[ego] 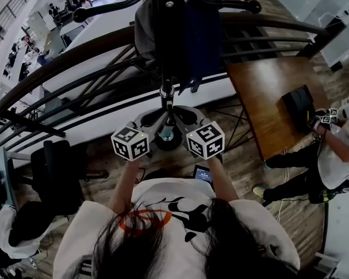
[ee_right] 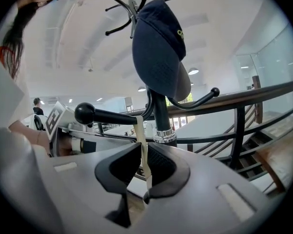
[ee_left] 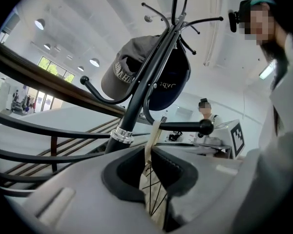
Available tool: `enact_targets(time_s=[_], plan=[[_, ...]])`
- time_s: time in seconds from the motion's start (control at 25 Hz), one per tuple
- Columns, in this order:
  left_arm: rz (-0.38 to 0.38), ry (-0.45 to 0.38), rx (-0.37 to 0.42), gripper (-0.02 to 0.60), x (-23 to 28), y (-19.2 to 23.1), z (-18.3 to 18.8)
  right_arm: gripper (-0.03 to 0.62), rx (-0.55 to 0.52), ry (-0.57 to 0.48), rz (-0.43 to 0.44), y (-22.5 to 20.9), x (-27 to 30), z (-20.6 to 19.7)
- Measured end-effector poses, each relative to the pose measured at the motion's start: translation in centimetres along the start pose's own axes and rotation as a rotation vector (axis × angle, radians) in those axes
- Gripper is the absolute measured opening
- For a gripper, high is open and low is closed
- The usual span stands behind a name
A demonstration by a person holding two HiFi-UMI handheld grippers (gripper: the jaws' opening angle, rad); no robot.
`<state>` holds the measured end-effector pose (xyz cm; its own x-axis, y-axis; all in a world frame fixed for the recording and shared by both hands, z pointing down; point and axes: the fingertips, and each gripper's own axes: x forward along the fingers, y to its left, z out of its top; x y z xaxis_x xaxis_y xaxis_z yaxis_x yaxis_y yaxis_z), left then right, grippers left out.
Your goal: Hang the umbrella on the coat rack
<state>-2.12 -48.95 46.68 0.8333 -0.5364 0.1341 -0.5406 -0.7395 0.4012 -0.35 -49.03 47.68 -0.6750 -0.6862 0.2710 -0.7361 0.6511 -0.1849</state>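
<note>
White lettering was seen on the grey cap (ee_left: 122, 72) and on the dark blue cap (ee_left: 178, 72), both hung on the coat rack (ee_left: 144, 87), but it could not be read. The left gripper (ee_left: 150, 155) was clenched on the cream strap (ee_left: 154, 133) of the umbrella (ee_left: 153, 200), whose pale cloth and thin black ribs were seen low between the jaws. From there the strap was led up to a black, ball-ended hook (ee_left: 185, 126) low on the rack's pole. To the right, the right gripper (ee_right: 142, 155) was likewise closed on the strap, which was laid against that hook. A curved dark railing (ego: 75, 57) was seen beyond the rack, and a wooden table (ego: 267, 97) stood to the right on a wooden floor (ego: 244, 173). Round lights (ee_left: 94, 62) were set in a white ceiling.
</note>
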Motion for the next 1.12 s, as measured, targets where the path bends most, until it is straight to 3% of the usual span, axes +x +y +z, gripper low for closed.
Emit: enact_targets(time_s=[0.16,0.56,1.12], plan=[[0.006,-0.046,0.015,0.037,-1.2,-0.7,0.8,0.058,0.026,-0.001,-0.021,0.1,-1.3,-0.4],[0.051,-0.040,0.082,0.037,-2.9,-3.5,-0.4,0.041,0.029,-0.037,-0.063,1.1,-5.5,0.0],[0.108,-0.135,0.155,0.035,-5.0,-10.9,0.5,0.011,0.000,-0.113,0.024,4.7,-12.1,1.6]])
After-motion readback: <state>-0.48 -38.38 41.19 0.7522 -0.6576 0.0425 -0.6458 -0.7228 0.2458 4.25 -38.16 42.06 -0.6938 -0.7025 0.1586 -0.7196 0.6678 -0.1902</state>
